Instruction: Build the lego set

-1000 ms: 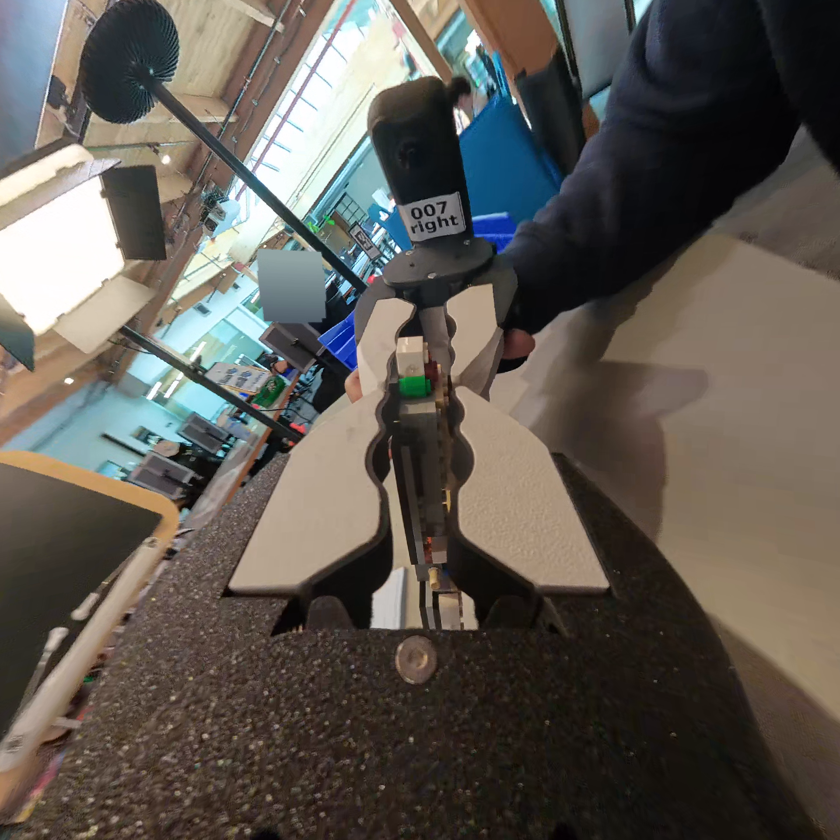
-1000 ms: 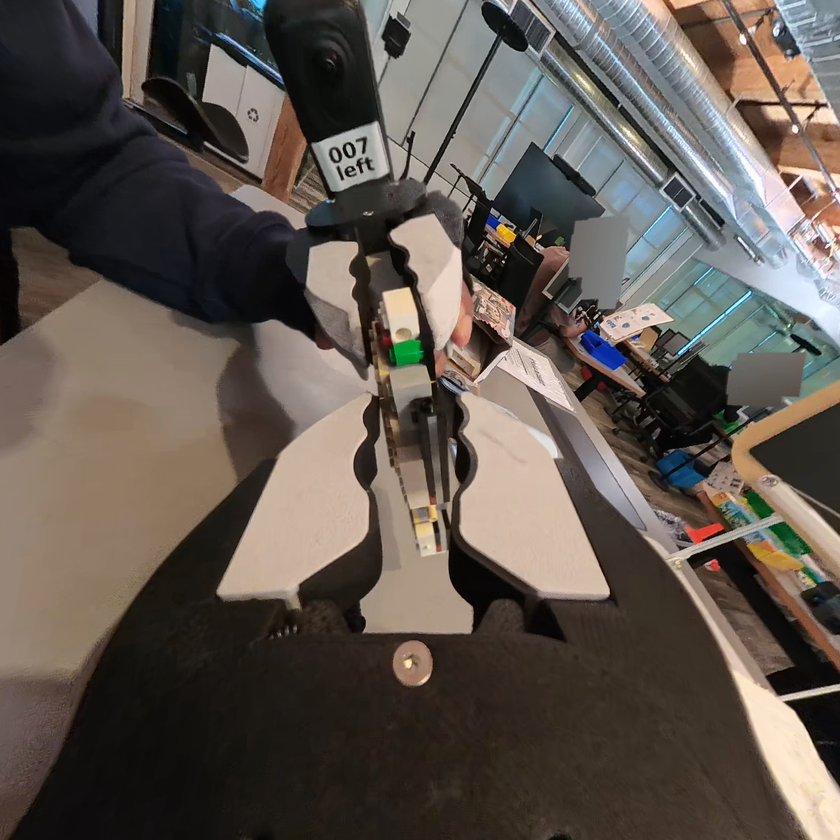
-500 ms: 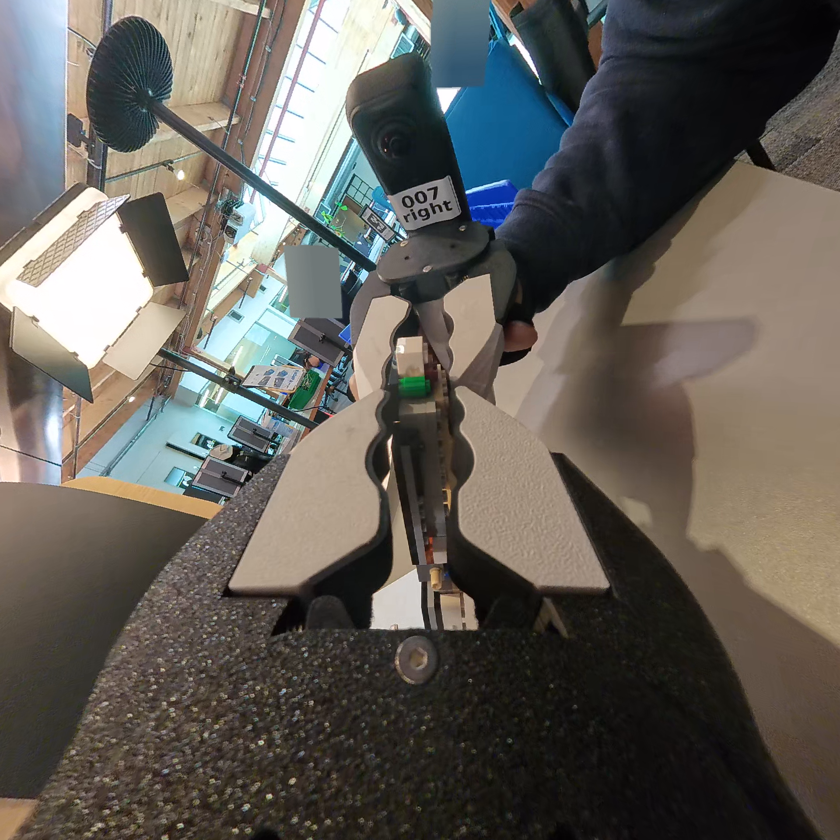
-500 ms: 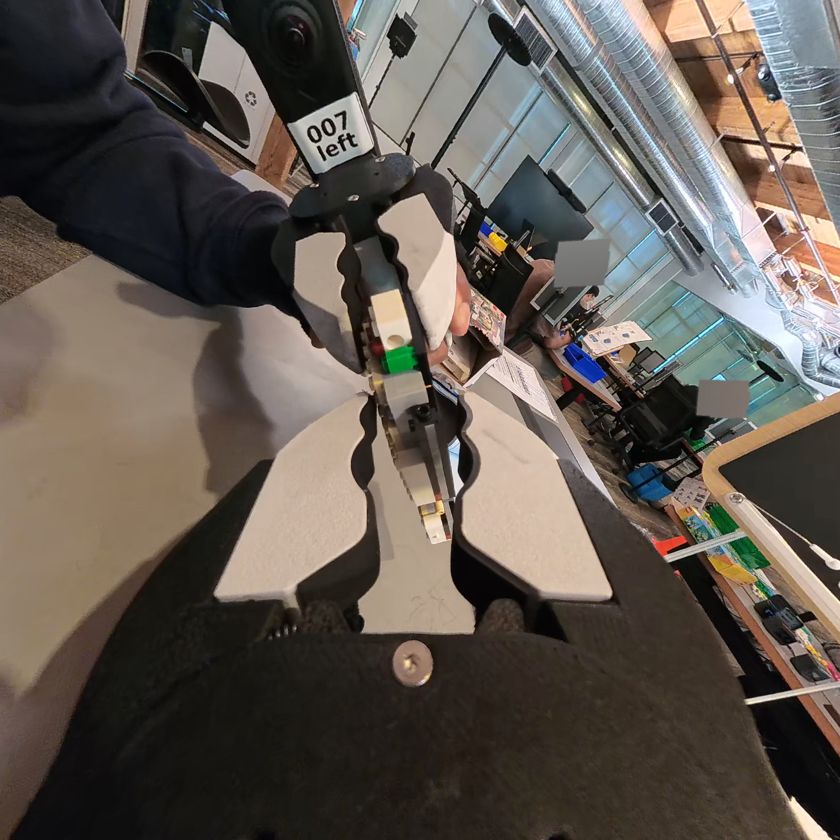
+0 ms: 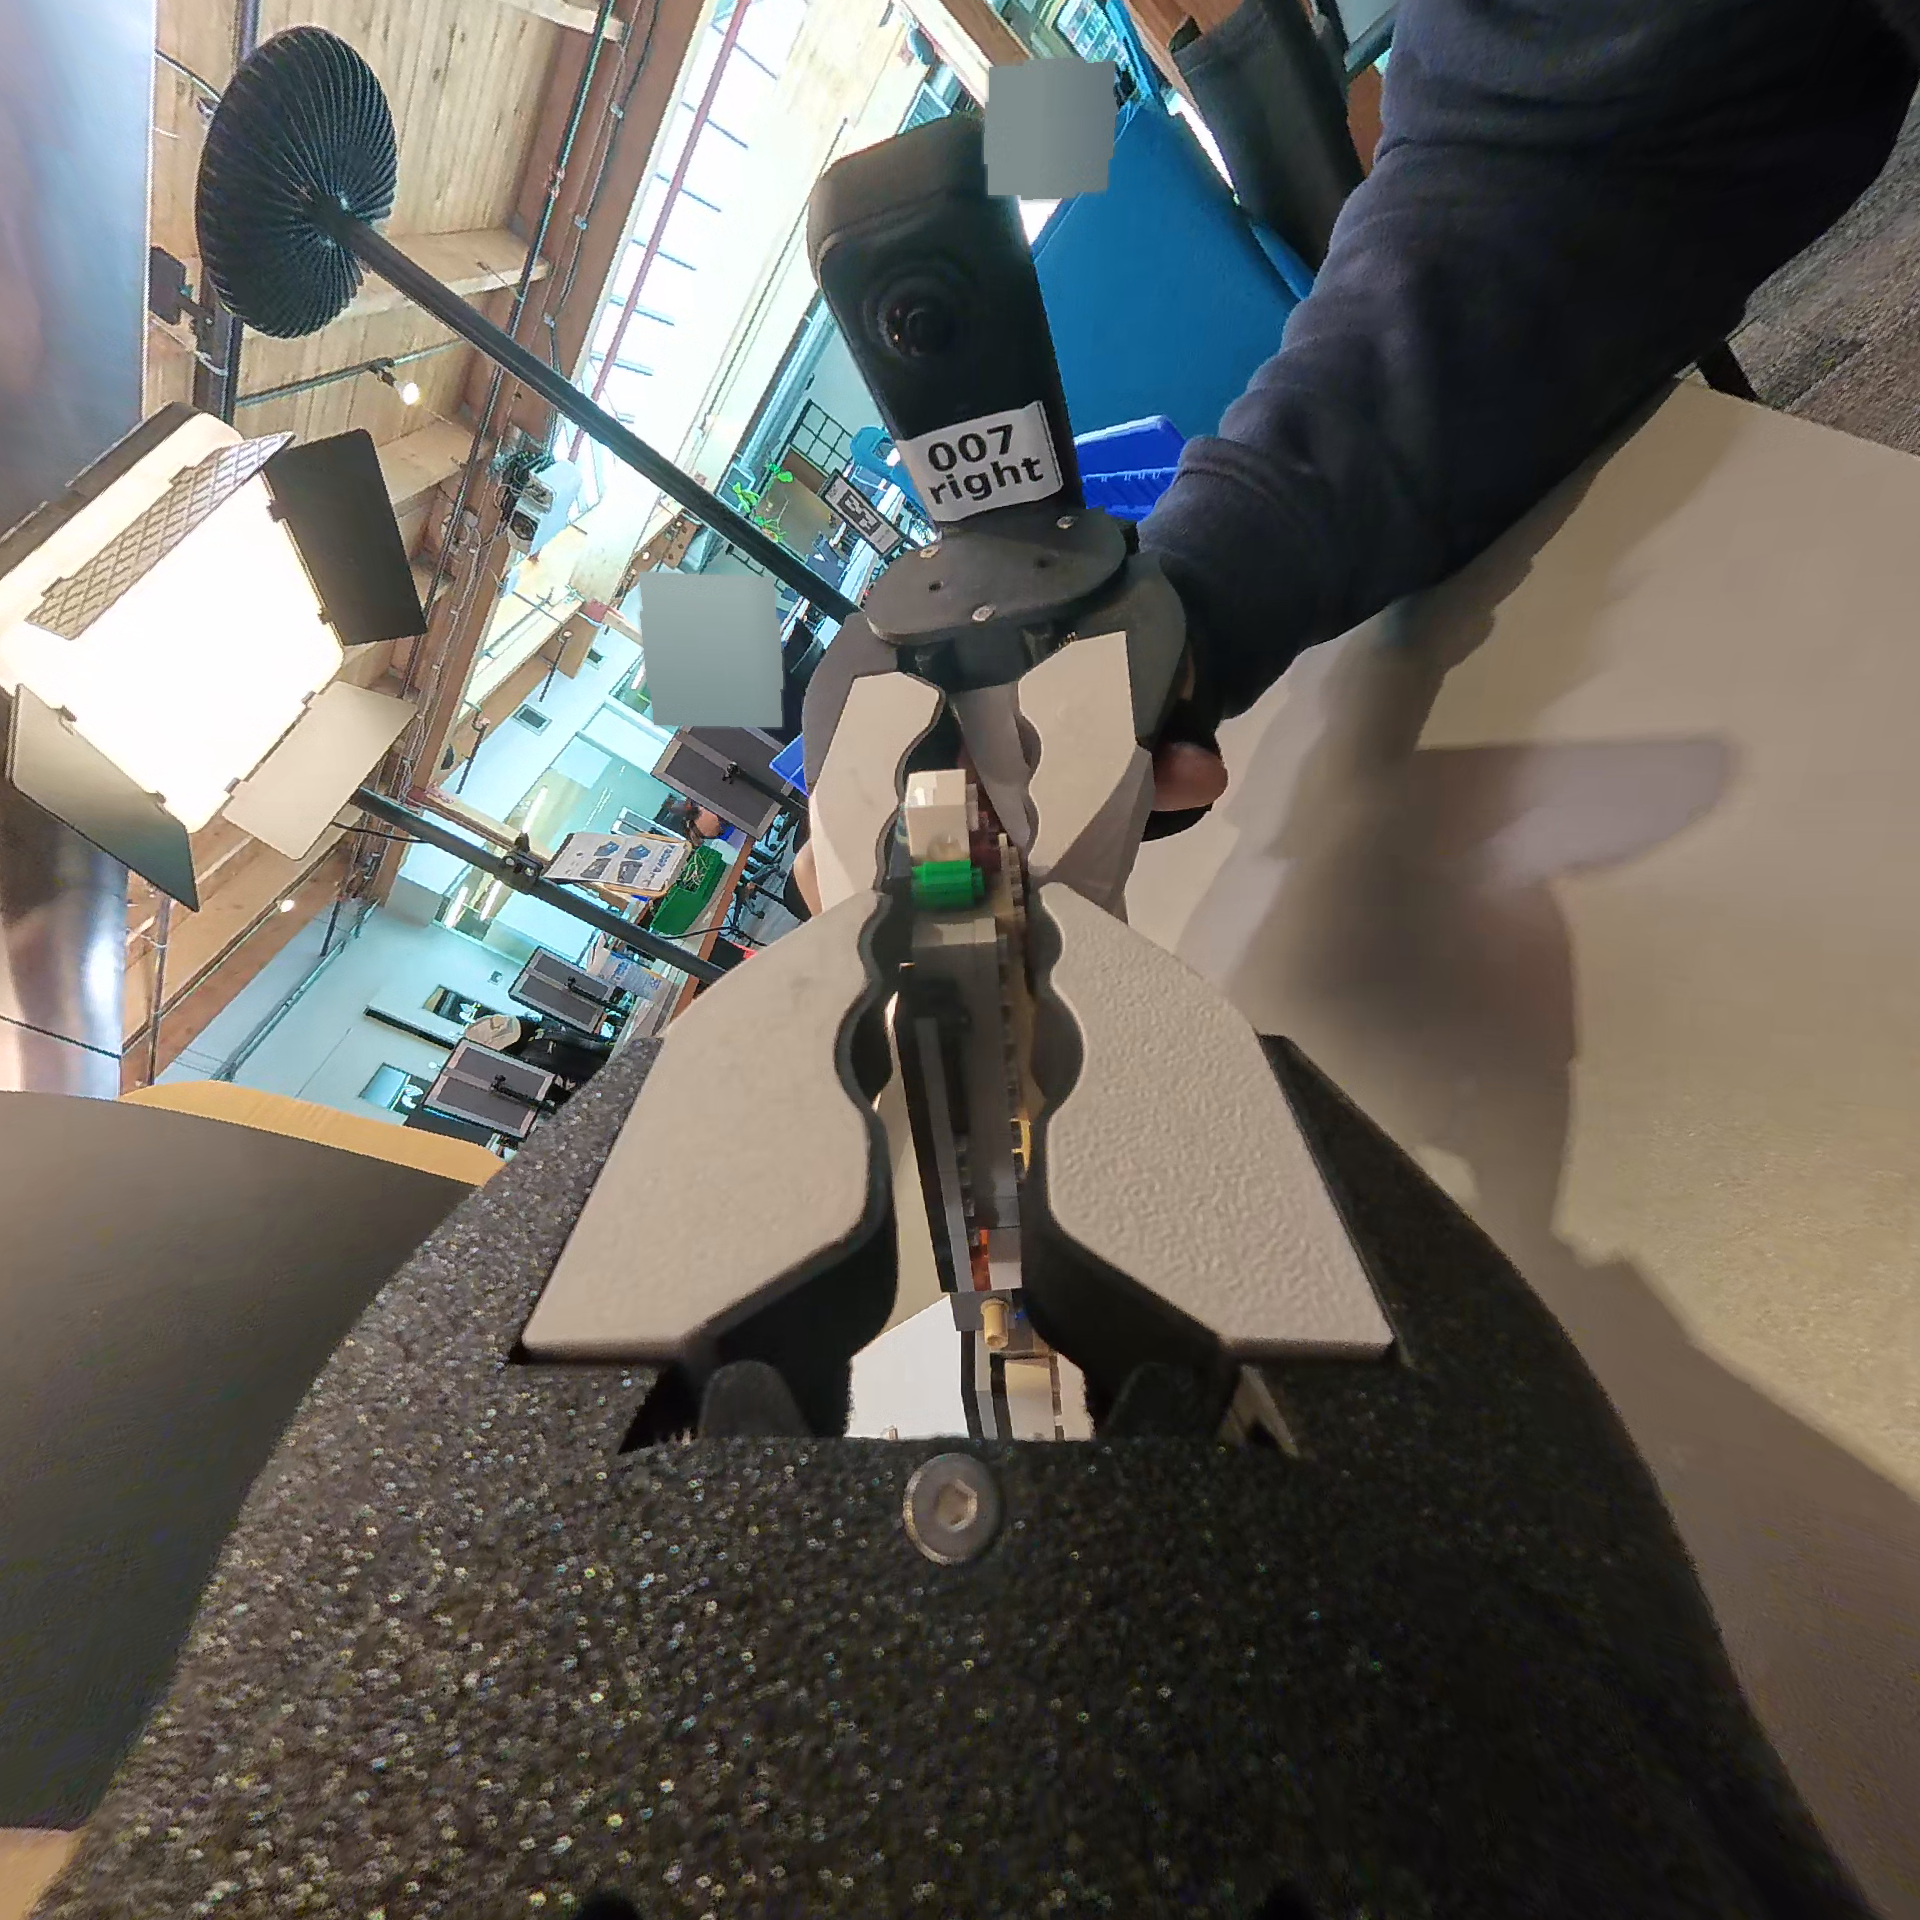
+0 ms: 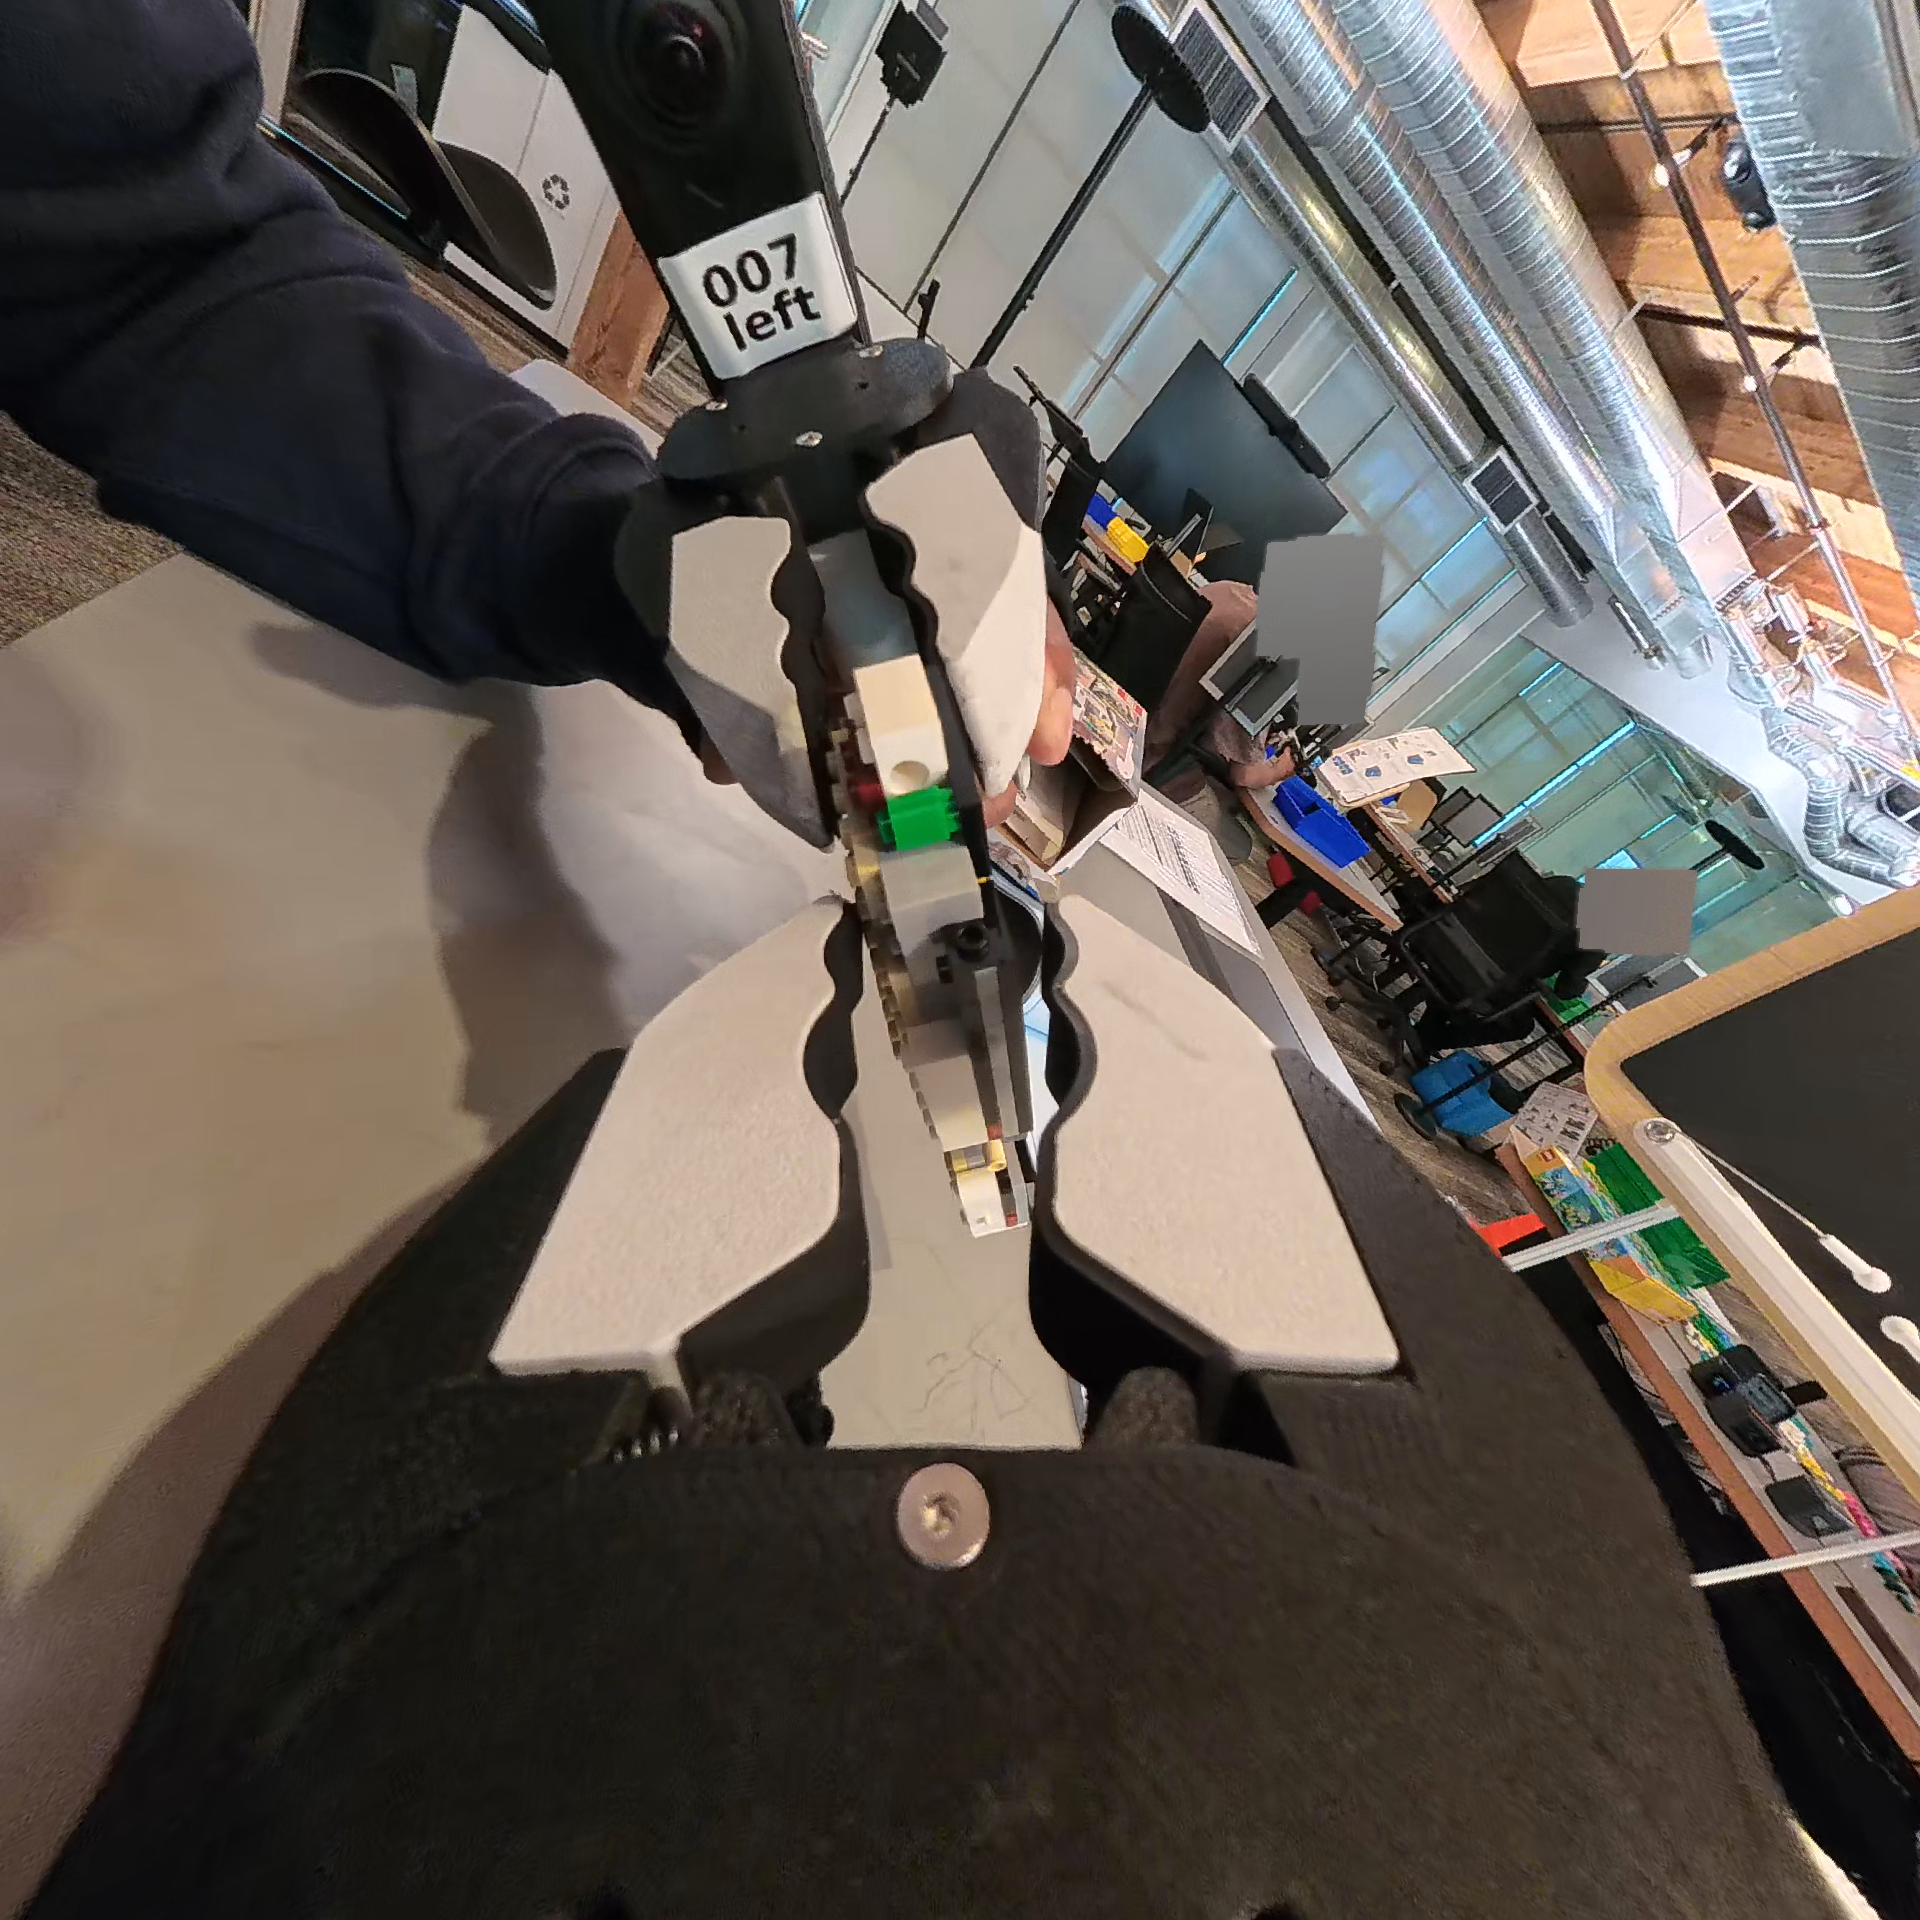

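Brick model (image 5: 961, 1049), light, stiff, likely to snap apart, sits clamped endwise in left gripper (image 5: 961, 914) and right gripper (image 6: 951, 914); grip the long flat sides.

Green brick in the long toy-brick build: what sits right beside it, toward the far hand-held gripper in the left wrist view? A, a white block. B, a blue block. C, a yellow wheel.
A: a white block adjoins the green brick, toward the right hand-held gripper.
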A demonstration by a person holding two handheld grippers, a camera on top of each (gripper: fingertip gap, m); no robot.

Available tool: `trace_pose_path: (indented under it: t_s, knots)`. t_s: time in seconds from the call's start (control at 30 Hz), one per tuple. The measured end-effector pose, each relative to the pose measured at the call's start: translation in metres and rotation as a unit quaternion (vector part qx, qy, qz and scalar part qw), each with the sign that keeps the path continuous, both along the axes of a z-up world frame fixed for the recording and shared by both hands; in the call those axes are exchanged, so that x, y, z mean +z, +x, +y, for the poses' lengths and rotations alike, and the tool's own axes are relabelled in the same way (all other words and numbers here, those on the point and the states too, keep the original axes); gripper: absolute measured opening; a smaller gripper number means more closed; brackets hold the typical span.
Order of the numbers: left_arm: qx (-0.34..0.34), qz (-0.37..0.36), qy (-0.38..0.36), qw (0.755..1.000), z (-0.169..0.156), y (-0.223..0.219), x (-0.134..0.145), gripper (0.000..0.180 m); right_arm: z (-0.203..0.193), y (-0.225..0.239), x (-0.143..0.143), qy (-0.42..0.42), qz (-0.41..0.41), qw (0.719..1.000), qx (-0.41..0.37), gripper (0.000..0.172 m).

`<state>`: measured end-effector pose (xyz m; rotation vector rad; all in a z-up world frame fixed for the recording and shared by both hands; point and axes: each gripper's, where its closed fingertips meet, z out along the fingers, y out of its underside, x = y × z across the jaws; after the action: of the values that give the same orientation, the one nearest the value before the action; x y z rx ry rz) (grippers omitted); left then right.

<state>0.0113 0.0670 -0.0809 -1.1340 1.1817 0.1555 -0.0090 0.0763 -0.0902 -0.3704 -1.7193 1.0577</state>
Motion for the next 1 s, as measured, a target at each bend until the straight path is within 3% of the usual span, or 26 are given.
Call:
trace_pose_path:
  t_s: [0.33, 0.53, 1.0]
  knots:
    - [-0.004, -0.023, -0.007, 1.0, 0.001, -0.003, 0.002, 0.023, 0.002, -0.001, 0.001, -0.007, 0.0, 1.0, -0.003, 0.032]
    - [-0.027, -0.098, -0.033, 0.994, 0.001, -0.01, 0.01, 0.023, 0.006, -0.003, 0.002, -0.033, -0.008, 0.999, -0.009, 0.03]
    - [-0.077, -0.293, -0.155, 0.94, 0.016, -0.029, 0.014, 0.023, 0.016, -0.012, 0.004, -0.155, -0.089, 0.984, -0.011, 0.03]
